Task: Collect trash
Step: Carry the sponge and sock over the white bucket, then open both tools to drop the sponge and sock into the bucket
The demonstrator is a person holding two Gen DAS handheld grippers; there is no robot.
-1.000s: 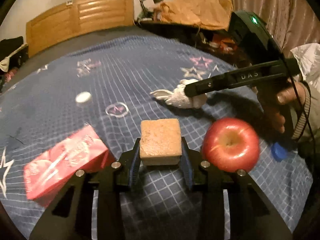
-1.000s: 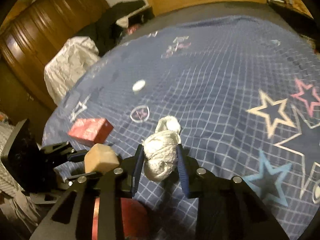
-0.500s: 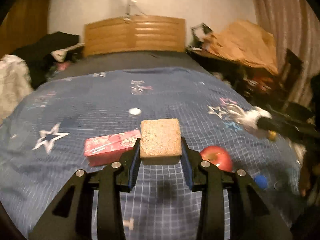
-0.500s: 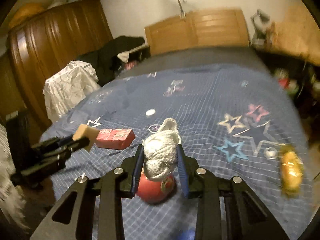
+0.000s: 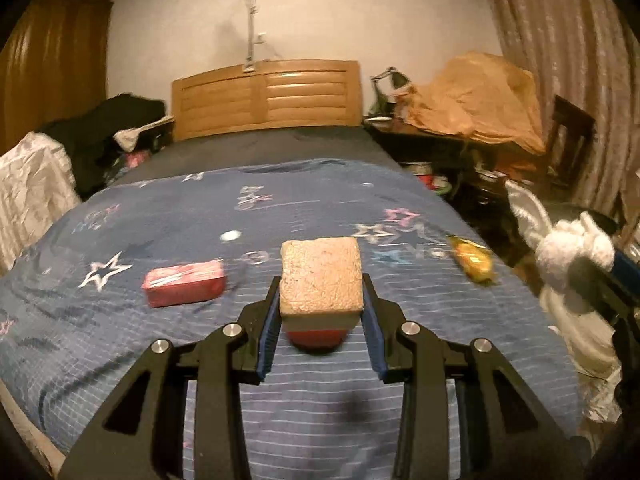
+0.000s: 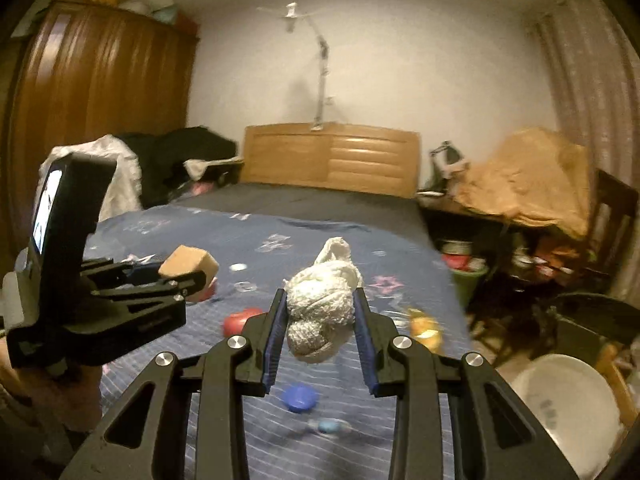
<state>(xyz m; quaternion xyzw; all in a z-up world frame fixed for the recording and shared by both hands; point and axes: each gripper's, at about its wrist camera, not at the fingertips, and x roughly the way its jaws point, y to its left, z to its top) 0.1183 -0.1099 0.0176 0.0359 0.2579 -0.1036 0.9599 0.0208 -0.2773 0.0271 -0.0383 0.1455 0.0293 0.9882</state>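
My left gripper (image 5: 321,300) is shut on a tan sponge-like block (image 5: 320,276), lifted above the blue star-patterned bed (image 5: 120,320). A red apple (image 5: 318,338) lies on the bed just beneath the block. My right gripper (image 6: 320,324) is shut on a crumpled white tissue wad (image 6: 320,312), also held in the air. In the right wrist view the left gripper (image 6: 188,276) with its block (image 6: 188,266) shows at the left. In the left wrist view the tissue wad (image 5: 568,248) shows at the right edge.
On the bed lie a red box (image 5: 184,288), a yellow wrapper (image 5: 472,260), a small white cap (image 5: 231,235), a blue cap (image 6: 299,398) and a small blue-white item (image 6: 330,426). A white bin (image 6: 568,408) stands on the floor at lower right. A cluttered desk (image 5: 460,148) flanks the bed.
Both grippers have risen and swung back from the bed, each keeping its load. The views now take in the whole bed, headboard and walls; the apple has slid under the block.
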